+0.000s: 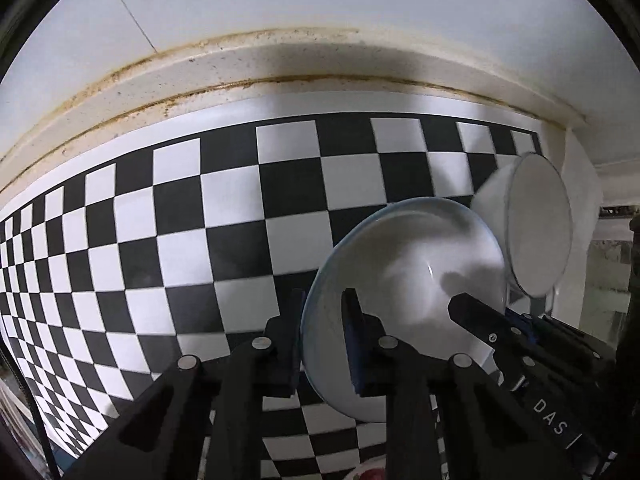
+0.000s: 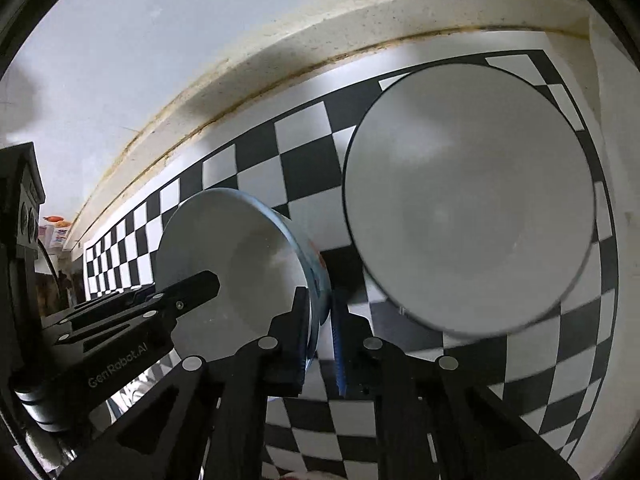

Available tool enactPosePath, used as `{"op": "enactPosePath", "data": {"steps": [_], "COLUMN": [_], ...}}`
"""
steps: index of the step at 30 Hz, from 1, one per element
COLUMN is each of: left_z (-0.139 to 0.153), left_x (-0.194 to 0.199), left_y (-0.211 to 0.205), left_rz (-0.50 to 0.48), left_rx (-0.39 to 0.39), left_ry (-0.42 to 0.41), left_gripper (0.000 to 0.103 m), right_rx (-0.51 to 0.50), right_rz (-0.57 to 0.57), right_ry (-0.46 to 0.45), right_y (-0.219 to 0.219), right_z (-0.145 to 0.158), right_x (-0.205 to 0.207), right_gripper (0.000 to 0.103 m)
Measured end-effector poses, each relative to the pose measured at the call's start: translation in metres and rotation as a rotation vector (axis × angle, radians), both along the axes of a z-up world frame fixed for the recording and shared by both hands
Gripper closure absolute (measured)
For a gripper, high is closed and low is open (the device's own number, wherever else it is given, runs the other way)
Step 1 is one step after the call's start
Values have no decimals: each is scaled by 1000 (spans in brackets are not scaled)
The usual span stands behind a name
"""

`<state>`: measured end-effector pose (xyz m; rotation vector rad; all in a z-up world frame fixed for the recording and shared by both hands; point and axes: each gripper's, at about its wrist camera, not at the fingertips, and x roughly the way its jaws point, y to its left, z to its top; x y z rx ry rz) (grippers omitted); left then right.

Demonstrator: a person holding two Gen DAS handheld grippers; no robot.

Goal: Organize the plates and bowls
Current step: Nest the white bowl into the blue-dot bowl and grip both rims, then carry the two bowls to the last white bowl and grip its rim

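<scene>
Both claws are pinched nearly shut on the rim of one glossy white bowl (image 1: pixel 404 280), held tilted above the checkered mat (image 1: pixel 200 220). Left gripper (image 1: pixel 322 344) clamps the rim with one finger inside and one outside; right gripper (image 2: pixel 322 332) nips the opposite edge the same way. Just beside it a larger white bowl (image 2: pixel 468 200) sits on the mat near the pale wall (image 2: pixel 120 60)

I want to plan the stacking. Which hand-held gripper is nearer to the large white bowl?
Right. The right hand-held gripper grips the blue-rimmed bowl on the rim beside the large white bowl; the left hand-held gripper grips the opposite rim, farther away.
</scene>
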<state>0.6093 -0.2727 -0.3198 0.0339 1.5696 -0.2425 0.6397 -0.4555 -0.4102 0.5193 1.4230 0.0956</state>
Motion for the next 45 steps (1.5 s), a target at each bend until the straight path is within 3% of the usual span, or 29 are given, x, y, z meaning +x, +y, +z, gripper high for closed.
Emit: {"op": "enactPosePath", "data": {"steps": [13, 22, 27, 34, 45], "left_z": [79, 98, 84, 52, 22], "left_x": [-81, -139, -165, -192, -206], "left_y": [15, 14, 13, 10, 1], "left_rz": [-87, -186, -228, -279, -334], "left_rx": [-67, -86, -83, -36, 40], "left_ry": [-123, -140, -94, -27, 12], "left_gripper": [87, 87, 87, 87, 87], "right_rx": [-39, -44, -30, -14, -22], "right_rz": [-13, -50, -74, -90, -88], "right_ry": [-101, -136, -107, -17, 63], "right_y": [13, 5, 7, 13, 14], "right_z": [81, 119, 110, 72, 39], "right_x": [-92, -177, -211, -245, -258], "right_gripper": [91, 91, 91, 91, 91]}}
